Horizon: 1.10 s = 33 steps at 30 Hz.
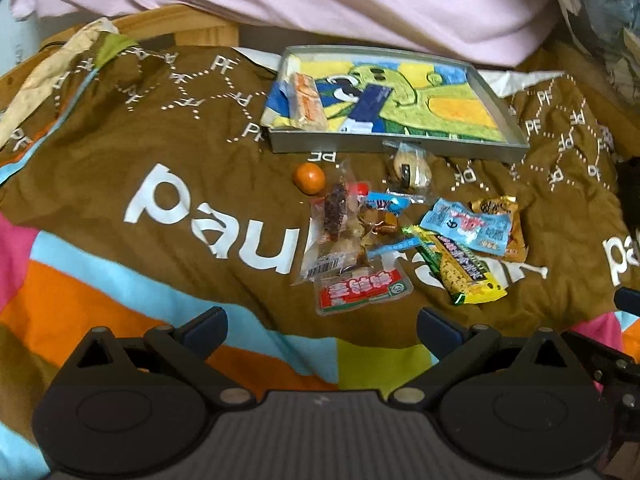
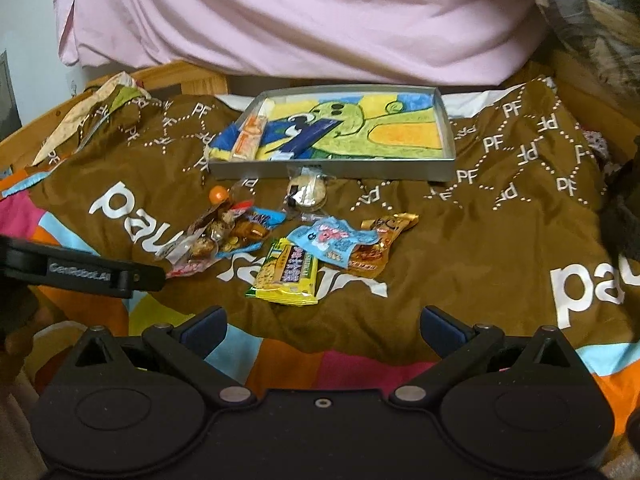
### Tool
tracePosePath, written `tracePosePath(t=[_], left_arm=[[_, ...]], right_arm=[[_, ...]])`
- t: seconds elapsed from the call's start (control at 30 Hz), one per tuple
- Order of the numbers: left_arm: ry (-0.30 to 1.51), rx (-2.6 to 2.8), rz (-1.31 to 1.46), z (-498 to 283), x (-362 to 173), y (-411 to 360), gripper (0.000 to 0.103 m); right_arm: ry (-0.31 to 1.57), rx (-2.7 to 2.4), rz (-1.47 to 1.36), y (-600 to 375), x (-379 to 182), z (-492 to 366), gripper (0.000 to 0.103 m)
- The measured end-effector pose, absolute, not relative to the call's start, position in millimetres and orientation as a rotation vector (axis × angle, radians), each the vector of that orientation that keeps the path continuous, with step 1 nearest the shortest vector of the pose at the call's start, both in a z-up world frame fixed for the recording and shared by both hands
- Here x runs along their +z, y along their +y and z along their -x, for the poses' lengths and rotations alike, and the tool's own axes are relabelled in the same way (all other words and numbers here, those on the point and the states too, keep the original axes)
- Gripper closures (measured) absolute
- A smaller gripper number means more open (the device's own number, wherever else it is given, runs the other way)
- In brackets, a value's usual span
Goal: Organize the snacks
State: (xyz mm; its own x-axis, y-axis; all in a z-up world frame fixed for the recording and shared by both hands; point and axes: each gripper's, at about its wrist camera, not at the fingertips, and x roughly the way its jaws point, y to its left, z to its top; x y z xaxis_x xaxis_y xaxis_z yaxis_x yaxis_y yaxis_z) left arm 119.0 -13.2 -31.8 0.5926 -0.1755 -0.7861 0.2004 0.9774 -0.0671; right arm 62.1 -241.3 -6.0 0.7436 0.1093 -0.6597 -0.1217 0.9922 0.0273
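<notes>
Both fingers spread wide, holding nothing.
Snacks lie on the blanket, near the tray; two packets sit inside.

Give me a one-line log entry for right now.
left gripper: open, empty | right gripper: open, empty | tray: two snacks inside | snack pile: loose on blanket, before tray

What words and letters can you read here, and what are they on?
"paul" and repeated "PF": on the brown blanket.
"GenRobot.AI": on the left tool's arm, right wrist view.
Snack wrappers, such as the yellow packet and the red-and-white packet: print too blurred to read.
</notes>
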Motion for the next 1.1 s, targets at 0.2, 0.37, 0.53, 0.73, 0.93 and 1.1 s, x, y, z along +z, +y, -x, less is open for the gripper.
tracePosePath(t=[0.2, 0.37, 0.53, 0.73, 0.93, 1.1], left_arm=[[0.996, -0.282, 0.005, -145, -52, -15, 0.0], [1.003, -0.293, 0.007, -155, -60, -18, 0.0], [1.009, -0.319, 0.035, -169, -62, -17, 0.0], [1.05, -0.326, 0.161, -187, -71, -8, 0.001], [1.049, -0.305, 0.223, -198, -73, -3, 0.001], [1.022, -0.27, 0.173, -203, -76, -12, 0.003]], right_arm=[[0.761, 0.156, 0.083, -234, -16, -80, 0.001], [0.779, 0.239, 0.098, -224, -19, -91, 0.001], [0.804, 0.28, 0.149, -215, -28, -107, 0.001], [0.852, 0.335, 0.142, -208, -40, -127, 0.01], [0.862, 0.308, 0.046, -215, -45, -147, 0.016], [0.867, 0.285, 0.026, -217, -49, -158, 0.023]])
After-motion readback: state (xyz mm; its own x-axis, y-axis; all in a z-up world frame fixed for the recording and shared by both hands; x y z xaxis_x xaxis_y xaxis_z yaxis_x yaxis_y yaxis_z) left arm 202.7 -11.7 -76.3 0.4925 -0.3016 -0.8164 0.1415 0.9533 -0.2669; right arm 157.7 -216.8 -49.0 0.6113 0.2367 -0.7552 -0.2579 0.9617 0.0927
